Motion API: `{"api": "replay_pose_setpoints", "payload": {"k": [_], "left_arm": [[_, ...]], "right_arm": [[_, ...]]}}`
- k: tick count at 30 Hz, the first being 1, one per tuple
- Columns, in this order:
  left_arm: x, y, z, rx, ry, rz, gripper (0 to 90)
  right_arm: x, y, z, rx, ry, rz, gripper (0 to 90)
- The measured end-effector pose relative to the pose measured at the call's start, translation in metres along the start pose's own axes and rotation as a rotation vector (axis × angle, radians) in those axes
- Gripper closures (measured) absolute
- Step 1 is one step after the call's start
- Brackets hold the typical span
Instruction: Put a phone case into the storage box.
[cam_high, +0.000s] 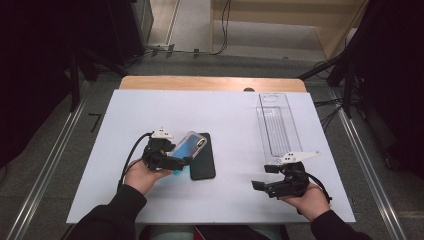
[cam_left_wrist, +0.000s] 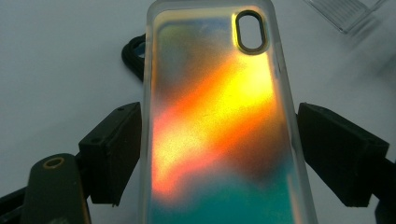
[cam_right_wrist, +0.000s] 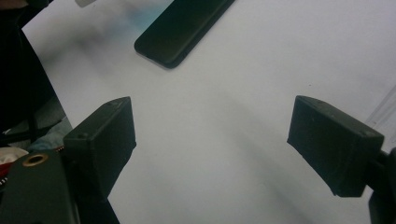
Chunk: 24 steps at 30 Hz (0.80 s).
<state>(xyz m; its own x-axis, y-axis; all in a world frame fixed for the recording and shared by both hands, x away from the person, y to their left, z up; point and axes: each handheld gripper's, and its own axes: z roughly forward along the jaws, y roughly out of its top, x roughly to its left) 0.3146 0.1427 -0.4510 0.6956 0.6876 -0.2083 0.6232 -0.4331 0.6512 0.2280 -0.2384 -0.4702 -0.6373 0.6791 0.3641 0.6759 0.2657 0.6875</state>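
Note:
An iridescent phone case (cam_high: 189, 145) with a clear rim hangs tilted over the table, its near end between the jaws of my left gripper (cam_high: 182, 160). In the left gripper view the case (cam_left_wrist: 219, 126) glows orange, yellow and teal, its camera cut-out at the far end, and both pads of the left gripper (cam_left_wrist: 219, 154) press on its long edges. A dark phone (cam_high: 204, 160) lies flat just under and right of the case. My right gripper (cam_high: 262, 186) rests low near the table's front right, open with nothing in it (cam_right_wrist: 212, 140); the phone (cam_right_wrist: 182, 28) lies ahead of it.
A long clear plastic tray (cam_high: 277, 125) lies at the back right of the white tabletop (cam_high: 230, 110), just beyond the right gripper; its corner (cam_left_wrist: 345, 11) also appears in the left gripper view. Dark stands and cables flank the table on both sides.

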Motion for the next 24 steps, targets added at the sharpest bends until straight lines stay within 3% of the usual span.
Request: {"api": "replay_pose_setpoints", "payload": {"k": [9,16,24], "left_arm": [[-0.015,-0.01,0.002,-0.017,-0.005,-0.029,17.2],[-0.03,-0.014,0.002,-0.073,-0.007,-0.048,17.2],[-0.038,-0.021,0.004,-0.126,-0.013,-0.117,17.1]], "right_arm": [[0.005,0.004,0.002,-0.007,0.005,0.008,13.2],[0.012,0.008,0.006,-0.001,0.014,0.027,13.2],[0.02,0.018,0.01,-0.022,0.005,0.041,13.2]]}}
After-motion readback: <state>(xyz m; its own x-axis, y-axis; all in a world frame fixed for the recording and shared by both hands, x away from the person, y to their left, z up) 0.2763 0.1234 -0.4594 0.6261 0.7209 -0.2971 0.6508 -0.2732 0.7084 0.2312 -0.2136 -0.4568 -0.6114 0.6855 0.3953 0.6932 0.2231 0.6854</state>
